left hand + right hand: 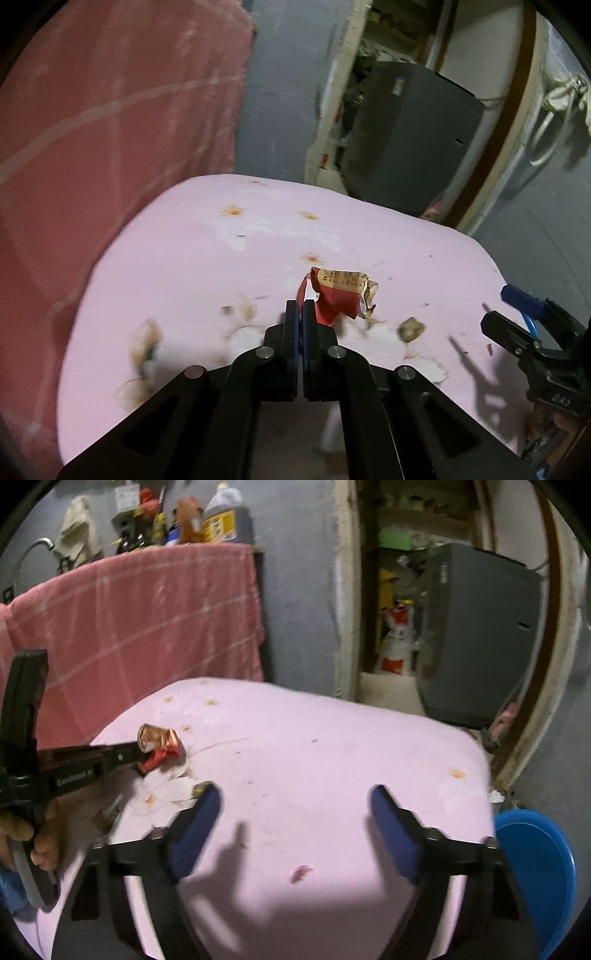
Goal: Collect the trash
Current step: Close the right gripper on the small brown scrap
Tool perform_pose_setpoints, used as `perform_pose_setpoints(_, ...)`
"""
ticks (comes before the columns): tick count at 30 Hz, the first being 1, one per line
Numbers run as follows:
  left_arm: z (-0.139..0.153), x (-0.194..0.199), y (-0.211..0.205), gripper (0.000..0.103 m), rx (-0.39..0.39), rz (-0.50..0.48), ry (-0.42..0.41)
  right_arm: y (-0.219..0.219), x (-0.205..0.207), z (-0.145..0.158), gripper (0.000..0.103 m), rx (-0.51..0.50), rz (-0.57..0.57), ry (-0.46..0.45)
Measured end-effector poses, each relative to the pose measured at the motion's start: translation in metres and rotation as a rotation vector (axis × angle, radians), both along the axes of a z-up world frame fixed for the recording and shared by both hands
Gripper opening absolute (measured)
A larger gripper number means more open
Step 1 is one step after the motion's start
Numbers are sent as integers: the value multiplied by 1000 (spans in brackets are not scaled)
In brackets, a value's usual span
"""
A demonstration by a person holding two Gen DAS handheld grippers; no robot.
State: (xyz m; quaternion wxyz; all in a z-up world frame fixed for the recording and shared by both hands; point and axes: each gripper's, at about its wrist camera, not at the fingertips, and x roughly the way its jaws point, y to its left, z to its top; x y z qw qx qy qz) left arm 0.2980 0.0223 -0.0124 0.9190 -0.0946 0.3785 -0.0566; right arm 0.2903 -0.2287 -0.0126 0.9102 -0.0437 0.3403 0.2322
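The crumpled red wrapper [338, 295] sat pinched at its edge in the left gripper [300, 308], jaws clenched tight on it, just above the stained pink table [184, 258]. A small brown scrap [410, 329] lay beside it on the tabletop. The right gripper [295, 805] hung nearby, spread wide and holding nothing. A blue bin [543, 871] stood by the table's corner, a pink towel [147, 620] behind.
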Motion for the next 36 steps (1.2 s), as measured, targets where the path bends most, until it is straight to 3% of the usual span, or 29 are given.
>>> perform_pose_setpoints(3, 0, -9, 9, 0, -11, 20, -12, 12, 1, -3, 54, 18, 66, 38)
perform_pose_setpoints(8, -3, -18, 14, 0, -56, 28, -19, 38, 5, -7, 44, 17, 156, 75)
perform_pose_setpoints(12, -5, -15, 20, 0, -102, 30, -6, 61, 7, -18, 35, -42, 216, 129)
perform_pose_setpoints(20, -3, -16, 21, 0, -122, 23, 6, 69, 11, -24, 33, -83, 217, 170)
perform_pose_setpoints(28, -4, -20, 20, 0, -112, 25, 4, 65, 15, -25, 18, -49, 221, 200)
perform_pose_setpoints(36, -2, -22, 20, 0, -120, 11, -29, 60, 7, -20, 17, -17, 199, 143)
